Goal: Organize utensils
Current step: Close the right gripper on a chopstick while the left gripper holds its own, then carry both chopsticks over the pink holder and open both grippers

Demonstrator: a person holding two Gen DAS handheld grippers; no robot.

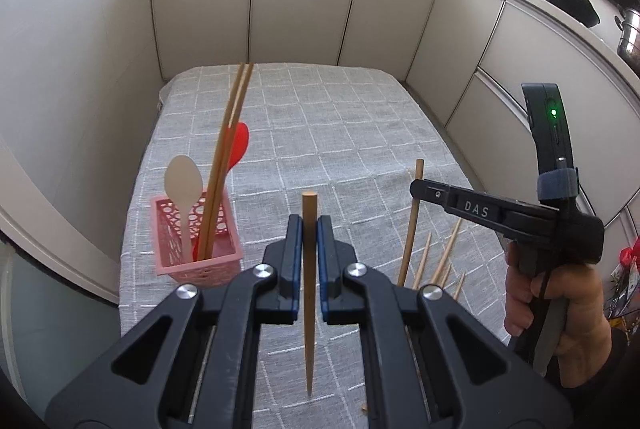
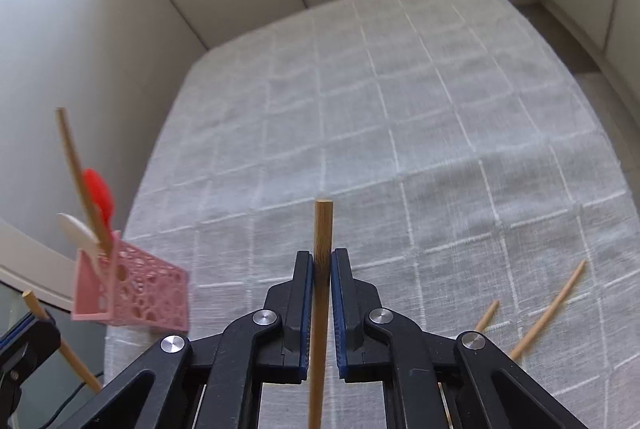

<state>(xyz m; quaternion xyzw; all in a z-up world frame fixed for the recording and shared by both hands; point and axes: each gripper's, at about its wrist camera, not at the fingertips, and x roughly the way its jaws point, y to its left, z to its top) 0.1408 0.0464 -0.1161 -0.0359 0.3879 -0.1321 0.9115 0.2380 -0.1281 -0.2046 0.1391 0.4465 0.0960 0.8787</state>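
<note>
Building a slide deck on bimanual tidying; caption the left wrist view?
Left gripper clamps a chopstick upright near the pink basket, right gripper holding another.

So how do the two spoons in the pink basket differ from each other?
The white spoon has a pale bowl in full view; the red spoon is bright red and partly hidden behind the chopsticks. The red spoon's bowl is farther from the left-wrist camera. Both stand handle-down in the pink basket.

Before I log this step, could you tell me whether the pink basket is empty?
No, the pink basket holds a white spoon, a red spoon and two chopsticks.
</note>
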